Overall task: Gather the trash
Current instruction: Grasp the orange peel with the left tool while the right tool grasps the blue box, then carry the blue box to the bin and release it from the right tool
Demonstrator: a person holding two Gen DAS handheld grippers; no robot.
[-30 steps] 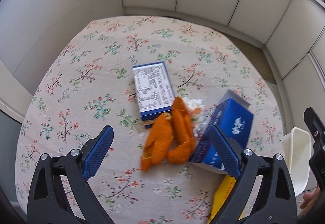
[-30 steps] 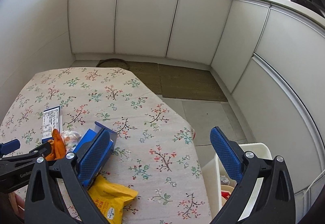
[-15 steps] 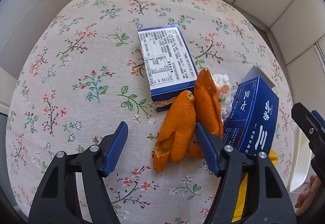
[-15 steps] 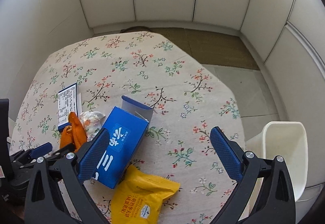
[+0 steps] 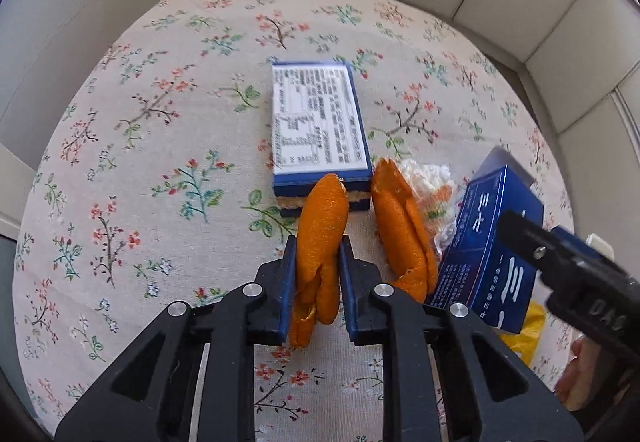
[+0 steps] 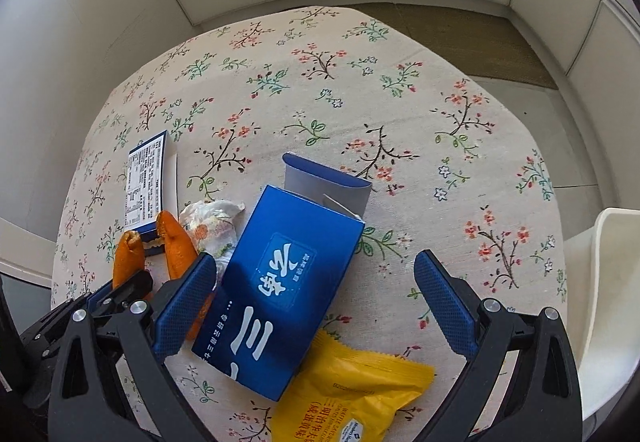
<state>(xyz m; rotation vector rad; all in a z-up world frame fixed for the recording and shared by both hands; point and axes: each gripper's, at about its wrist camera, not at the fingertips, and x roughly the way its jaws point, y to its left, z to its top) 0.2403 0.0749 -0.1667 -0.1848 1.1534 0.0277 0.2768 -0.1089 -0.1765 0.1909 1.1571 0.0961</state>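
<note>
My left gripper is closing on a curled orange peel; both blue pads touch its sides on the floral tablecloth. A second orange peel and a crumpled wrapper lie just right of it. Beyond them sits a flat blue box with a white label. My right gripper hangs open over an opened blue carton, its fingers wide on either side and not touching. A yellow snack packet lies partly under the carton's near end.
The round table has a floral cloth, and white cabinets curve behind it. A white bin stands on the floor past the table's right edge. A hand shows at the lower right of the left wrist view.
My left gripper dropped onto the nearer orange peel and its jaws narrowed from wide to pinching it. My right gripper tilted down and sank over the blue carton, still open.
</note>
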